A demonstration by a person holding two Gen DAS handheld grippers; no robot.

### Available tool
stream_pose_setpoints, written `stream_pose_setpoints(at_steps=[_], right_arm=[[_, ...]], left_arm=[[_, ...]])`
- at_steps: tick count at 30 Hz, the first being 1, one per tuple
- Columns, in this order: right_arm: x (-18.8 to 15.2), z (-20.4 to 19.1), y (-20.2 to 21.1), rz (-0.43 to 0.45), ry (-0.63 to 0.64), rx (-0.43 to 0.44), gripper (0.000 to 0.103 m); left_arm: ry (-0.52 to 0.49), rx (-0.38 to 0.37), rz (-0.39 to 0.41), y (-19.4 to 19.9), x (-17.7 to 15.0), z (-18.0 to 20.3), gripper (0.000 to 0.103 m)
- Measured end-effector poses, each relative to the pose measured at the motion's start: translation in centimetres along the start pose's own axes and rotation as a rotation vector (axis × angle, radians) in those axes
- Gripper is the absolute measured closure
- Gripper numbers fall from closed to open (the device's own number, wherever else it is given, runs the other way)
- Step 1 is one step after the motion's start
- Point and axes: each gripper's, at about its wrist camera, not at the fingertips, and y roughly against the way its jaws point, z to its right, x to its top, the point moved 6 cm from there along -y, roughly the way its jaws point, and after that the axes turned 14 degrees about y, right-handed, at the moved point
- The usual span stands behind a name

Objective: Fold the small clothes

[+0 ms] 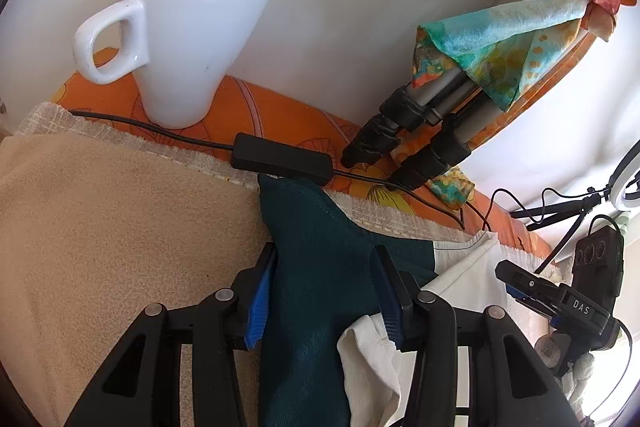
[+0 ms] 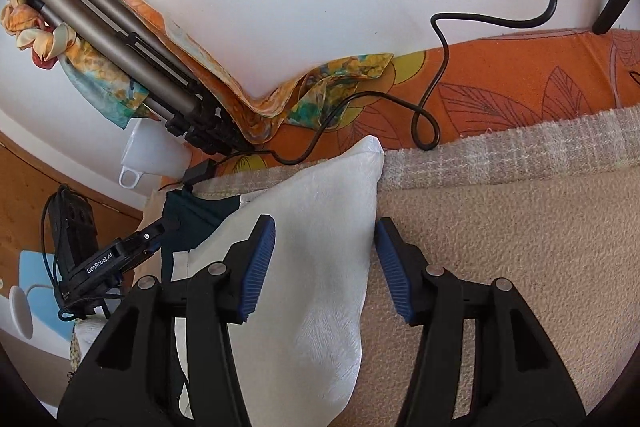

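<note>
Teal fabric of the teal-and-white small garment point(image 1: 316, 267) lies between the open left gripper point(image 1: 324, 291); its white part point(image 2: 320, 247) lies between the open right gripper point(image 2: 326, 267). Casings read "DAS" and "GenRobot.AI".

Two pairs of tongs show — the left tongs point(image 1: 324, 291) and the right tongs point(image 2: 326, 269) — each with two blue-padded fingers. Two small clothes lie on the one beige blanket point(image 1: 120, 219): one dark teal garment point(image 1: 304, 267) and one white garment point(image 2: 320, 247). There is one white mug point(image 1: 192, 39), one folded tripod point(image 2: 120, 51) with three legs, one patterned scarf point(image 1: 480, 55) — and one black inline switch box point(image 1: 282, 159).
</note>
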Motion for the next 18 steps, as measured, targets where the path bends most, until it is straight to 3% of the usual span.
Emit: stream_pose_setpoints(at_steps=[1,6,9,18], right_arm=[[0.2,-0.2,-0.1,0.002,0.007,0.003,0.051],[0.5,-1.1,-0.9,-0.021,0.044,-0.012,0.090],[0.5,-1.4,-0.6,-0.014,0.061,-0.022,0.095],[0.8,-3.4,3.2,0.035,0.115,0.002,0.098]], left_arm=[[-0.010,0.002,-0.002,-0.2,0.1,0.1,0.069],[-0.017,-0.009,-0.008,-0.3,0.3,0.2,0.095],[-0.020,-0.030,0.005,0.6,0.4,0.4,0.102],[-0.072,-0.093,0.026,5.4,-0.9,2.1,0.103]])
